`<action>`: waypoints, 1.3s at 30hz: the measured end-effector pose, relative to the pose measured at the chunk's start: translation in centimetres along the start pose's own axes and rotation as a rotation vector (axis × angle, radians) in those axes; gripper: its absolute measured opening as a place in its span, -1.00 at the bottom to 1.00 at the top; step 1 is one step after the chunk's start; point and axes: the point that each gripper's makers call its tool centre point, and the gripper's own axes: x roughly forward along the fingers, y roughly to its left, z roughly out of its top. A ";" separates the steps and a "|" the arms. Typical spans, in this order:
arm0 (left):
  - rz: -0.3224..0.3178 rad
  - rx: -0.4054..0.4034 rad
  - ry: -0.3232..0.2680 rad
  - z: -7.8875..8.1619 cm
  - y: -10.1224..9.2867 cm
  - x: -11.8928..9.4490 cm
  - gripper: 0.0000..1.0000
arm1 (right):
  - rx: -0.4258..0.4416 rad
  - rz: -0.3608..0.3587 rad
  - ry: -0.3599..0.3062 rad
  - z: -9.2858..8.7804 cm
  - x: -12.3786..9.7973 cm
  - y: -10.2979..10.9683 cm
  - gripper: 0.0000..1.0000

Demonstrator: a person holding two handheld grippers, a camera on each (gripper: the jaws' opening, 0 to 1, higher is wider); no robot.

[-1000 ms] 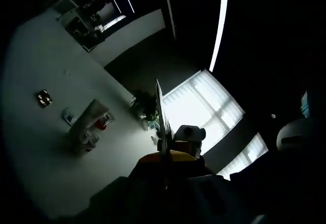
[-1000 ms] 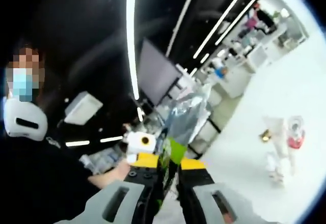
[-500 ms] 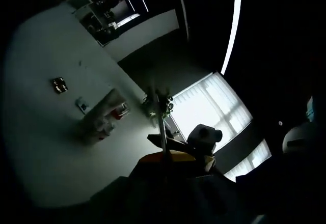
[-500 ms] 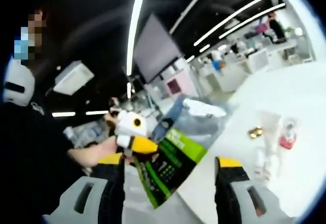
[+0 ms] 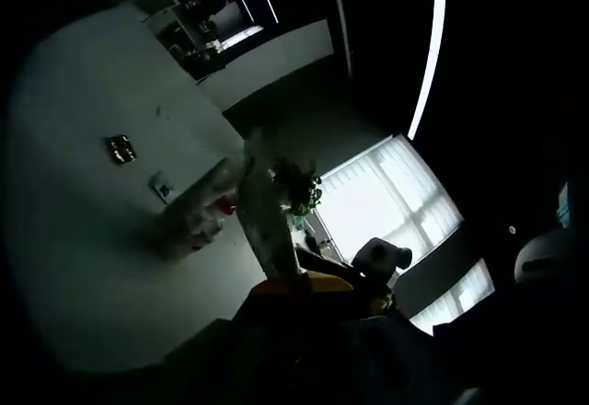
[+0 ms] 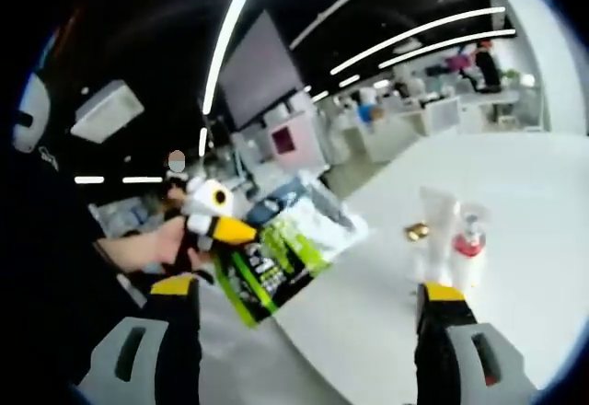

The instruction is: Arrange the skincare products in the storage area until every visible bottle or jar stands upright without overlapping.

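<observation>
Right gripper (image 6: 308, 304): seen in the right gripper view, its two grey jaws with yellow and black tips stand wide apart at the lower left and lower right of that view, with nothing between them.

Left gripper (image 6: 241, 239): seen in the right gripper view ahead and to the left of the right jaws, carried in the person's hand (image 6: 147, 244), with the forearm running off to the left. Its yellow-tipped jaws are closed on the edge of a flat packet (image 6: 285, 253), which extends to the right of them. In the left gripper view the jaws sit dark at the bottom centre, pressed together on the thin edge of the same packet.
</observation>
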 end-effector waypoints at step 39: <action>0.142 -0.018 0.073 1.8 10.8 3.6 -1.00 | 0.071 -0.181 0.000 -2.2 -3.6 -6.5 0.99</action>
